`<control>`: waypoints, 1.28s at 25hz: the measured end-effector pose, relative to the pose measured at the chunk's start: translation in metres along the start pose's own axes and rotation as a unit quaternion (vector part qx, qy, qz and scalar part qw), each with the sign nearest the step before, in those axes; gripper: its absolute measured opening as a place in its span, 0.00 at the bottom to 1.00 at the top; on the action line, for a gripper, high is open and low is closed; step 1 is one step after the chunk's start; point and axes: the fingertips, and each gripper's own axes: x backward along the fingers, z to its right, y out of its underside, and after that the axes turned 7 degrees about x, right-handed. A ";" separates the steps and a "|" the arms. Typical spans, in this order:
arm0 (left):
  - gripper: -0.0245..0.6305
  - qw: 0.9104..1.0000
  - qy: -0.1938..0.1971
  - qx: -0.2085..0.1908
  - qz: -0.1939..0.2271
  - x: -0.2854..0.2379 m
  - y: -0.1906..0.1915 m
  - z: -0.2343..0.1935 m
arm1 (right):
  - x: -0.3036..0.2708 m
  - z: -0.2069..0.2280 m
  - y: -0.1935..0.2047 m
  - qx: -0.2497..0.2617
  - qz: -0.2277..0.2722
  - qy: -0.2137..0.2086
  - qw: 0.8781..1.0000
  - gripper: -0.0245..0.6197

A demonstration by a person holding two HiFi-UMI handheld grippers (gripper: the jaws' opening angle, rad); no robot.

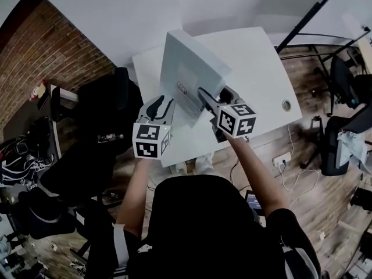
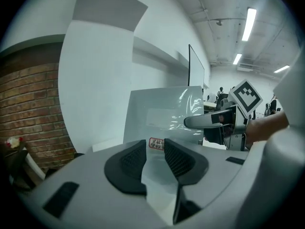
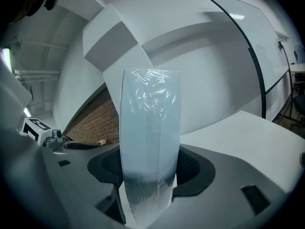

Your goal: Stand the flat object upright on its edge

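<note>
Both grippers are clamped on the flat box (image 1: 189, 71): left gripper (image 1: 161, 105) at its 7 o'clock corner, right gripper (image 1: 210, 96) at 4 o'clock. The box is tilted over the surface (image 1: 261, 74); I should seat the bottom edge squarely and release slowly.

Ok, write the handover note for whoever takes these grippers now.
Left gripper: shut on the plastic-wrapped white box, at its near edge.
Right gripper: shut across the same box's edge.
Box: tilted up steeply over the white table; contact with the table unclear.
Done: raised off its flat face.
To do: stand it on its edge, steady it, release.
</note>
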 end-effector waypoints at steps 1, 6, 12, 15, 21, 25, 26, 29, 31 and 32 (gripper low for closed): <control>0.23 1.000 -0.007 0.005 0.001 0.003 0.000 -0.006 | -0.005 -0.003 -0.001 0.005 -0.002 0.000 1.000 0.48; 0.17 0.999 -0.035 0.021 0.007 0.018 0.001 -0.031 | -0.029 -0.023 -0.007 0.042 -0.010 0.003 0.999 0.48; 0.16 0.997 -0.065 0.029 0.015 0.032 0.002 -0.055 | -0.056 -0.052 -0.004 0.105 -0.038 -0.014 0.994 0.48; 0.16 0.996 -0.079 0.038 0.017 0.039 0.005 -0.068 | -0.068 -0.064 0.000 0.135 -0.053 -0.021 0.989 0.48; 0.15 0.992 -0.111 0.048 0.024 0.054 0.007 -0.094 | -0.092 -0.081 0.007 0.171 -0.076 -0.026 0.982 0.48; 0.12 0.990 -0.126 0.052 0.026 0.059 0.008 -0.104 | -0.103 -0.085 0.009 0.184 -0.083 -0.027 0.979 0.48; 0.12 0.990 -0.129 0.053 0.027 0.060 0.008 -0.107 | -0.105 -0.087 0.009 0.185 -0.083 -0.027 0.979 0.48; 0.10 0.989 -0.135 0.058 0.028 0.064 0.009 -0.111 | -0.110 -0.089 0.009 0.190 -0.087 -0.026 0.978 0.48; 0.09 0.988 -0.138 0.060 0.028 0.066 0.010 -0.112 | -0.112 -0.090 0.009 0.193 -0.089 -0.027 0.977 0.48; 0.09 0.988 -0.139 0.060 0.028 0.067 0.011 -0.113 | -0.113 -0.091 0.009 0.195 -0.089 -0.027 0.976 0.48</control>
